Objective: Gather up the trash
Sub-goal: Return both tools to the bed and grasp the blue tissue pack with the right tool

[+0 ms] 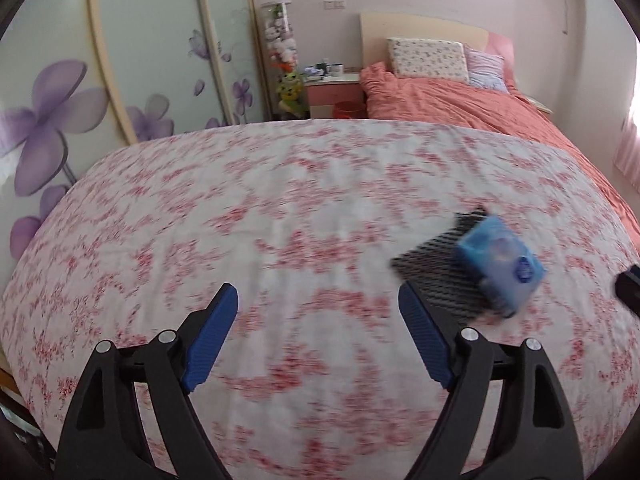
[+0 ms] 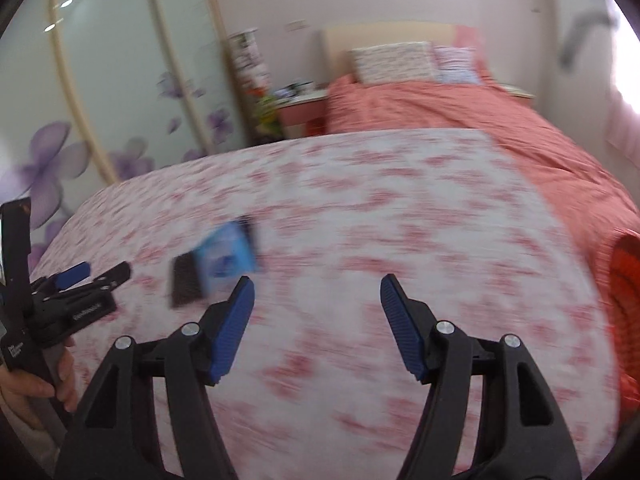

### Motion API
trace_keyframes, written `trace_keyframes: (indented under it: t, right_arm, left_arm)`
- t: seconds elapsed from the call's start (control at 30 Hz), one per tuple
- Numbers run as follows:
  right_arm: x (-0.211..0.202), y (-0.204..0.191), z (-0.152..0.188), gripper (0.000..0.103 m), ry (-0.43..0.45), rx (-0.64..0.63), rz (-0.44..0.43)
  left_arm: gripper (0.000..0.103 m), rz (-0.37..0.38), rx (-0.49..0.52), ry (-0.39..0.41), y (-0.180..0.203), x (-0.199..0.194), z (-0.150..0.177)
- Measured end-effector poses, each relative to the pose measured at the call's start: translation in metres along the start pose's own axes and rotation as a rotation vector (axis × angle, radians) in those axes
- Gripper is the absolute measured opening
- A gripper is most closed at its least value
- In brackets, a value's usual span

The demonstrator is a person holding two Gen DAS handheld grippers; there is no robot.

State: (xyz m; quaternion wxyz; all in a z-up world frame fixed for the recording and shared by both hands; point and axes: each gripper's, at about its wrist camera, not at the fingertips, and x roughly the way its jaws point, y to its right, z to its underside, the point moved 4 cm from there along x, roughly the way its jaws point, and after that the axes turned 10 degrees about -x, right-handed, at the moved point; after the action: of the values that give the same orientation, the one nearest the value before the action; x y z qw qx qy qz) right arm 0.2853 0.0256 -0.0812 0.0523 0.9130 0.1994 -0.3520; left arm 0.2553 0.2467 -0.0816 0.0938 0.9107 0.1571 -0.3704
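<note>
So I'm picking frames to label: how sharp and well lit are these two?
Left wrist view: floral bedspread smeared, blue packet blurred, tongs crisp. Right wrist view: blurrier throughout, window glare at the right edge, fisheye bending both.

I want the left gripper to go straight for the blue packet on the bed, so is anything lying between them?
Nothing visible blocks it. The left gripper is open above the flowered bedspread, and the blue packet lies ahead to its right on a black striped item, with only bare bedspread between.
</note>
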Motion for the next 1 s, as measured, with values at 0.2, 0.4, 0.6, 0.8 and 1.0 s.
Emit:
trace_keyframes:
  t: [0.2,0.4,0.6,0.8,1.0]
  right_arm:
    - [0.037,-0.042,-0.014,0.063,-0.022,-0.1,0.008]
    - [0.066,-0.056,-0.019,0.064,-0.076,-0.169,0.049]
    - [0.081,-0.06,-0.014,0.057,-0.136,-0.207,0.073]
    - [0.061,-0.04,-0.01,0.051,-0.108,-0.138,0.051]
    - [0.027,0.026,0.0,0.051,-0.08,-0.041,0.201]
  left_arm:
    - [0.082,-0.015,-0.063,-0.016,-0.035,0.011,-0.001]
    - [0.082,-0.029,-0.128,-0.045,-0.063,0.018,-0.002]
    - [0.082,-0.028,-0.121,-0.054,-0.061,0.021,-0.002]
    - [0.082,0.003,-0.088,-0.055,-0.041,0.019,-0.001]
    - [0.082,0.079,-0.02,-0.042,0.002,0.018,0.0]
